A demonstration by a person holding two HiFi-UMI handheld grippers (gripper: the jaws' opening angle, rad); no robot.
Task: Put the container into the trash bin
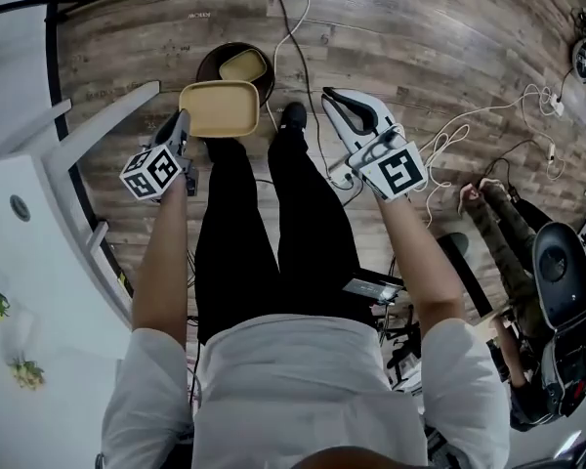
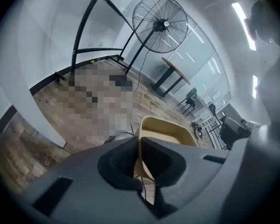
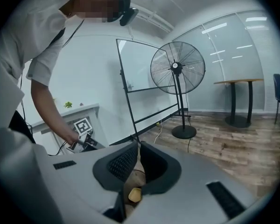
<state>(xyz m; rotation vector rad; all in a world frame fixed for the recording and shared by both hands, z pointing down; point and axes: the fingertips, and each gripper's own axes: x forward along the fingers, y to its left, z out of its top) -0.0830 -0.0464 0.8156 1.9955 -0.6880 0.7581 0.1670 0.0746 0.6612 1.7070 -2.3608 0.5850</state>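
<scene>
A shallow tan container (image 1: 220,108) hangs level just above the wooden floor, in front of my legs. My left gripper (image 1: 183,123) is shut on its left rim; in the left gripper view the rim (image 2: 139,141) stands pinched between the two dark pads, with the container (image 2: 172,132) stretching beyond them. Just past it stands the round dark trash bin (image 1: 215,62) with another tan container (image 1: 243,64) lying inside. My right gripper (image 1: 330,97) hovers to the right of my shoe, shut, with its pads (image 3: 126,160) meeting and nothing between them.
A white table (image 1: 39,262) runs along the left. Cables (image 1: 449,130) trail over the floor at the right, near a black chair (image 1: 564,277). A standing fan (image 3: 177,69), a black-framed board (image 3: 130,85) and a round table (image 3: 238,83) stand farther off.
</scene>
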